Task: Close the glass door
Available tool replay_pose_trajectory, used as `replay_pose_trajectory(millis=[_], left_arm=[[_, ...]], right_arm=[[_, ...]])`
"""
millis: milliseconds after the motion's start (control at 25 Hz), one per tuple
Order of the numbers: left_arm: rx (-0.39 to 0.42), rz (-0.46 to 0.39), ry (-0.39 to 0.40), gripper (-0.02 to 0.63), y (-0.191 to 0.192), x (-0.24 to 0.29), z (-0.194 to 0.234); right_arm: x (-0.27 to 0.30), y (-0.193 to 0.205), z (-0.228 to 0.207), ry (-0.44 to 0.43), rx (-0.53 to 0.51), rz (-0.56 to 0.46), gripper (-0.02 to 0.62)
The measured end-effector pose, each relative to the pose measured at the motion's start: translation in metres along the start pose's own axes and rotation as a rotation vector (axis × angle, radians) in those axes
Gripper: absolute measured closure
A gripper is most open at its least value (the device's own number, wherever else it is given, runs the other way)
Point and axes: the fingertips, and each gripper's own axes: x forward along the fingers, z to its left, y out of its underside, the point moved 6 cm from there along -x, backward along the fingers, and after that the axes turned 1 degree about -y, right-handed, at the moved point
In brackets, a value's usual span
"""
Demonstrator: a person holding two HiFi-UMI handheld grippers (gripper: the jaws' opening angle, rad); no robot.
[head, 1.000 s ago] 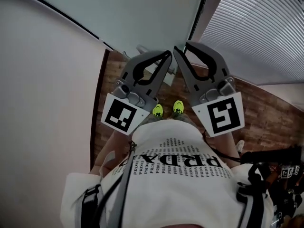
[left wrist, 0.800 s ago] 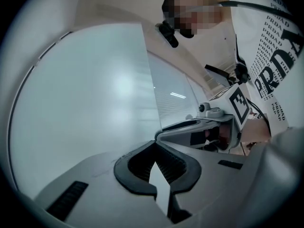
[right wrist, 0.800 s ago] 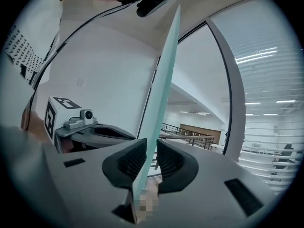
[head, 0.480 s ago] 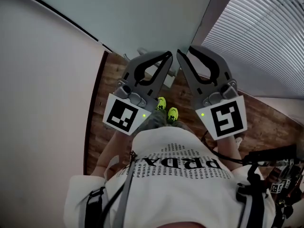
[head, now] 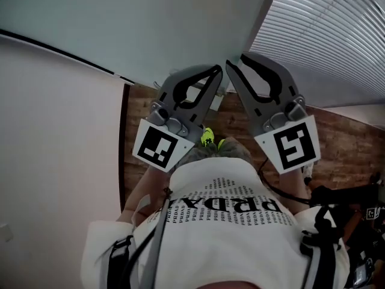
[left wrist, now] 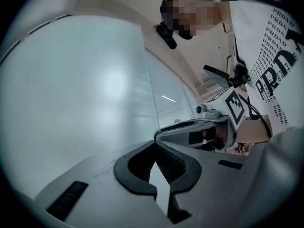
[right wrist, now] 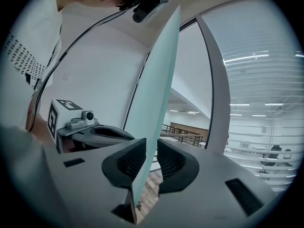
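Wood floor [head: 340, 134] lies under the glass door [right wrist: 159, 84], pinched by right hand-held gripper [right wrist: 151, 159]; left hand-held gripper [left wrist: 157, 169] closed.

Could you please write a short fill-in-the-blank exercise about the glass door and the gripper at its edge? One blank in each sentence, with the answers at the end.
1. In the head view, the slatted blinds lie to the ____ of the glass door.
2. In the right gripper view, the door's edge stands between the right gripper's two ____.
3. In the head view, the floor below the person is laid with brown ____ planks.

Missing words: right; jaws; wooden
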Motion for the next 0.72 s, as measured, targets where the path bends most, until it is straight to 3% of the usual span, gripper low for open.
replay_pose_trajectory(millis=[320, 720], left_arm=[[-0.023, 0.017, 0.000, 0.606, 0.012, 0.001, 0.002], [0.026, -0.027, -0.101, 0.606, 0.015, -0.007, -0.002]], right_arm=[[-0.002, 0.000, 0.003, -0.005, -0.019, 0.000, 0.540], [-0.003, 0.001, 0.010, -0.109, -0.089, -0.027, 0.540]])
